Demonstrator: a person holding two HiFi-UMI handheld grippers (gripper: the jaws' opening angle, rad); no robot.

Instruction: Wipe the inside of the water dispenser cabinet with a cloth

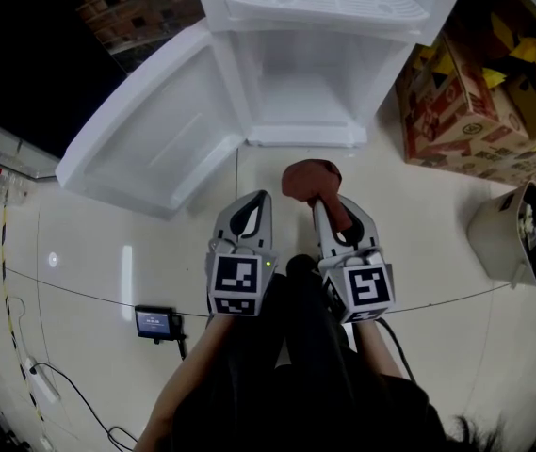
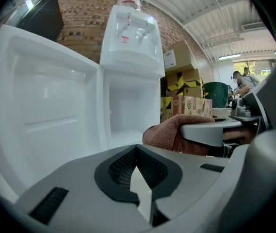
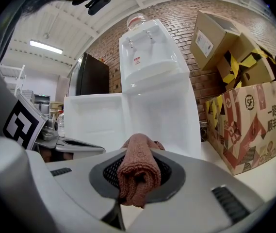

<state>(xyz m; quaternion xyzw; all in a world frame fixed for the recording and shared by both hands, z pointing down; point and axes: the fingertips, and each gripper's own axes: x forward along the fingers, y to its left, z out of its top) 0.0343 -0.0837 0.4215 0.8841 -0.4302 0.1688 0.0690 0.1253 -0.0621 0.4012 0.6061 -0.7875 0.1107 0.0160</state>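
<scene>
Cloth: a rolled reddish-brown terry cloth (image 1: 310, 179) was pinched in the right tongs (image 1: 328, 205). Its bunched end bulged past the tips, above the pale tiled floor (image 1: 418, 252) just in front of the cabinet.
Right tongs: clamped on the cloth.
Left tongs: the left tongs (image 1: 256, 205) were pressed together on nothing, just beside the right.
Cabinet: the white plastic water dispenser cabinet (image 1: 305, 83) stood open, not yet touched, its white door (image 1: 145, 139) swung out to the left.
Risk: the roll looked thick and loosely held, so hard rubbing on the inner walls could drag it free. The tongs could also knock the door's edge.
</scene>
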